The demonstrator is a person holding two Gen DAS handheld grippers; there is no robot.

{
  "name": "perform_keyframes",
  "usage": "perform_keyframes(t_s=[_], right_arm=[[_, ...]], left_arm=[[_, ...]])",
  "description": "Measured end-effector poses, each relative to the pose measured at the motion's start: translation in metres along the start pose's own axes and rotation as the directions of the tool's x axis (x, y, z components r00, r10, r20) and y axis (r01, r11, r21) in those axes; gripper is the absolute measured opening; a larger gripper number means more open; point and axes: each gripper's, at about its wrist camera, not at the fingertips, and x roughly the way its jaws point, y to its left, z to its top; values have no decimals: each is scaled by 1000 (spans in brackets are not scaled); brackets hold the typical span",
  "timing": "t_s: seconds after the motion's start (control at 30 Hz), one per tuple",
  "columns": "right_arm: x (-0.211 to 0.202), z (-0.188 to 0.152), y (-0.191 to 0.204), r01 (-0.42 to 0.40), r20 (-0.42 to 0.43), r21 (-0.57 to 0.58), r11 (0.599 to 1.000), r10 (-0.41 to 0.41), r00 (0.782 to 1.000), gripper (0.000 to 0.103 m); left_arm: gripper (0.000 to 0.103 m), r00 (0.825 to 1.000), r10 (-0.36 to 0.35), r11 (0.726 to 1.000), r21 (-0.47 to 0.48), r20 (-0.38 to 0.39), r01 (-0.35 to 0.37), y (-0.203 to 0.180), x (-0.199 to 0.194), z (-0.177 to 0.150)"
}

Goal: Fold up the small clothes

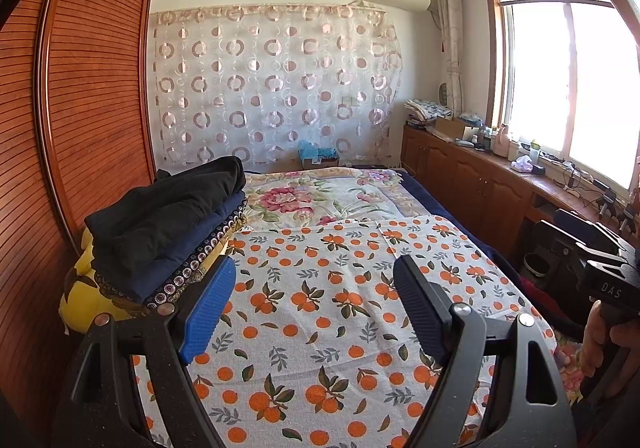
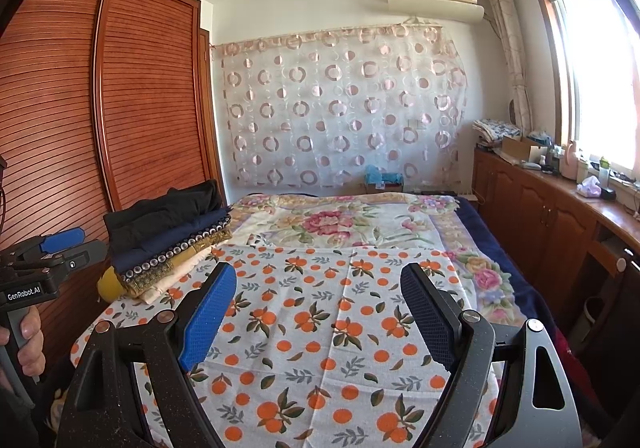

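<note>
Both grippers hover over the bed, jaws wide apart, nothing between the pads. Left gripper (image 1: 316, 280) and right gripper (image 2: 318, 288) each look down at the orange-print cloth (image 1: 320, 308), which lies flat across the near part of the bed.

Hidden / cut off:
- Near edge of the orange-print cloth runs out of frame under the gripper bodies in both views; can't tell where it ends.
- Folded stack (image 1: 168, 224) sits at the left edge of the bed beside the wardrobe (image 1: 92, 87): black garment (image 1: 160, 207) on top, navy piece under it, then a piece with a beaded-looking trim. The left finger (image 1: 208, 308) covers the stack's near corner in the left view.
- A yellow item (image 1: 80, 300) sits under the stack, mostly buried; can't tell what it is.
- In the left view, only the right gripper's body shows at the right edge, with fingers of a hand (image 1: 600, 344) on its handle. The right view shows the left gripper's side at the left edge, hand (image 2: 28, 340) wrapped on the grip.
- Window (image 1: 572, 79) is blown out; nothing readable outside.

Containers:
- Cardboard box (image 2: 520, 145) on the cabinet top by the window; contents not readable.
- Box against the far wall past the bed, with something teal (image 2: 380, 173) poking out; can't identify.
- Bottles and clutter along the sill are too small to name.

Floral blanket (image 2: 340, 224) covers the far half of the bed, under the orange-print cloth's far edge.
</note>
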Motion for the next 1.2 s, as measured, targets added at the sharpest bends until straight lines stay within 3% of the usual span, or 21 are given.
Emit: perform_keyframes(t_s=[1.2], right_arm=[[3,0,-7,-12,6,-11,1000,12,1000,86]], left_arm=[[82,1000,0,1000,0,2,0,-2,0,-1]])
